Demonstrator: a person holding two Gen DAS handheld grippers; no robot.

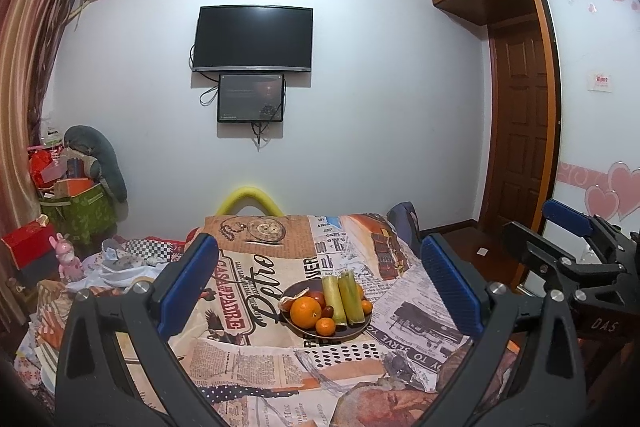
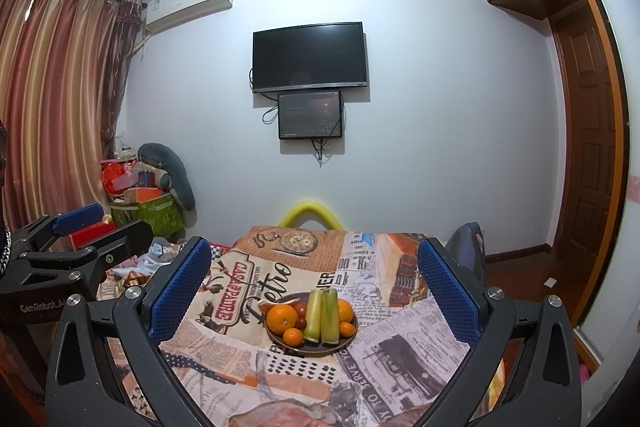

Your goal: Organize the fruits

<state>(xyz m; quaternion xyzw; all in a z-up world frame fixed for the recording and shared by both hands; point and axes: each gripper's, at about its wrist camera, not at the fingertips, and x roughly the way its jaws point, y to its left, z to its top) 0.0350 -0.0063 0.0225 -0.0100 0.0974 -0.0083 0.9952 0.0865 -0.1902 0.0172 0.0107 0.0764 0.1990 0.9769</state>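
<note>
A dark round plate sits in the middle of a table covered with a retro newspaper-print cloth. On the plate lie a large orange, small mandarins, two yellow-green sugarcane pieces and dark red fruits. My left gripper is open and empty, held above the near side of the table. My right gripper is open and empty beside it, and shows in the left wrist view.
A yellow foam chair back stands behind the table. Boxes, bags and a grey plush pile up at the left by the curtain. A wooden door and wardrobe are at the right. A TV hangs on the wall.
</note>
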